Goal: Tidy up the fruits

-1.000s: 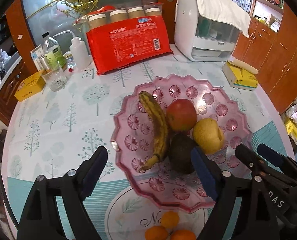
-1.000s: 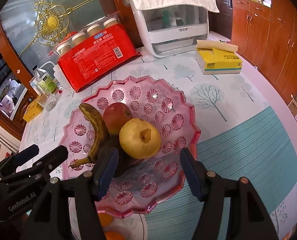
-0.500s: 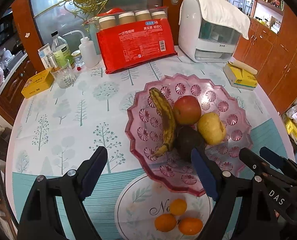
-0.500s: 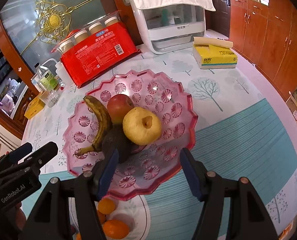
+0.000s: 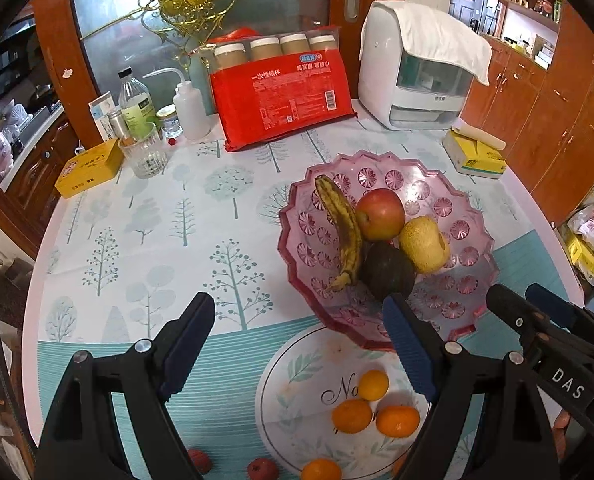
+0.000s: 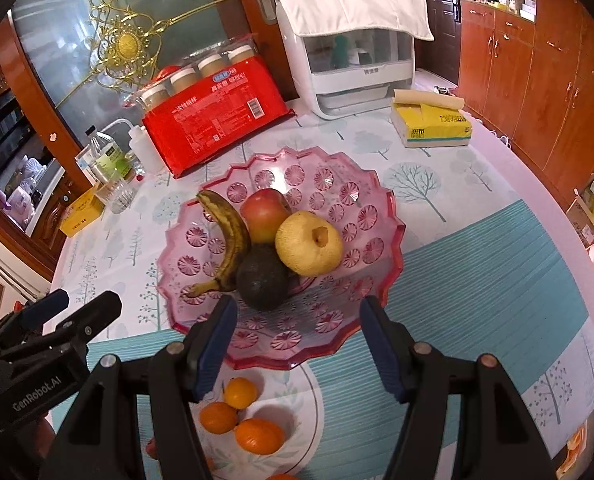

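A pink glass fruit bowl [image 5: 473, 216] [image 6: 369, 196] holds a spotted banana [image 5: 343, 228] [image 6: 229, 232], a red apple [image 5: 380, 213] [image 6: 263, 212], a yellow pear [image 5: 424, 245] [image 6: 309, 242] and a dark avocado [image 5: 387, 270] [image 6: 262, 276]. In front of it a white plate [image 5: 297, 364] [image 6: 297, 400] carries several small oranges [image 5: 373, 385] [image 6: 239, 393]. My left gripper [image 5: 299, 320] is open and empty, above the table short of the bowl. My right gripper [image 6: 297, 326] is open and empty over the bowl's near rim.
At the back stand a red pack of paper cups [image 5: 285, 92], a white appliance with a towel [image 5: 413, 76], bottles and a glass [image 5: 143, 152], a yellow tin [image 5: 89, 166] and a yellow tissue box [image 5: 473, 154]. Small red fruits [image 5: 262, 469] lie at the table's near edge.
Both grippers have pulled back and up from the bowl, still open. The plate of oranges has come into fuller view below the bowl.
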Demonstrator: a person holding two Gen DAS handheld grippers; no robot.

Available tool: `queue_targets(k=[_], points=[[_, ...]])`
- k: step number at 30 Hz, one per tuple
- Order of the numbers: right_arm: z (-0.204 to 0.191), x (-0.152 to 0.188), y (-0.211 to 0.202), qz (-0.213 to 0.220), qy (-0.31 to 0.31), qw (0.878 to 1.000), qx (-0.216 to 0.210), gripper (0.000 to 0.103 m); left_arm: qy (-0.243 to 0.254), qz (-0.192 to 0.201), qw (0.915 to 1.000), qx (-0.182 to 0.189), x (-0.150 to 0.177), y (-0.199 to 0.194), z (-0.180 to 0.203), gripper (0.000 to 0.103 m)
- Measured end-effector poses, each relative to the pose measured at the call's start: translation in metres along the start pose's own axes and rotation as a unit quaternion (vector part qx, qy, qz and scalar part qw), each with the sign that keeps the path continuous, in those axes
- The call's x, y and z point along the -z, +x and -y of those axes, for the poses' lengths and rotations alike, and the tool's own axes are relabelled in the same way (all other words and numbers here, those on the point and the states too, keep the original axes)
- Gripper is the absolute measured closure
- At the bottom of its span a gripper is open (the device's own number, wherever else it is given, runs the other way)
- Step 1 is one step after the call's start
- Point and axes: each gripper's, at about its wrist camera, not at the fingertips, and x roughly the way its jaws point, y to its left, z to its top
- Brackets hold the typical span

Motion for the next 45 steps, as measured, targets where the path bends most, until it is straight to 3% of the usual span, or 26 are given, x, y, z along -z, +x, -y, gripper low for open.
queue_targets(k=[14,23,35,45], points=[[-0.029,0.022,-0.052,0.035,-0.011,0.999,-0.002,0.039,0.001,0.038,0.9993,-0.002,0.023,-0.059,-0.051,0.014],[-0.046,0.052,-0.066,0.03,-0.016,0.999,-0.003,0.039,0.001,0.032,0.9995,-0.005,0.052,-0.074,-0.086,0.014],[-0.057,0.095,-0.06,0.003,-0.012,1.0,0.003,0.039,0.039,-0.007,0.9992,0.01,0.086,-0.05,-0.083,0.014],[-0.111,0.151,-0.02,-0.042,-0.106,0.993,-0.033,0.039,0.024,-0.071,0.9972,0.005,0.124,-0.011,-0.11,0.014]])
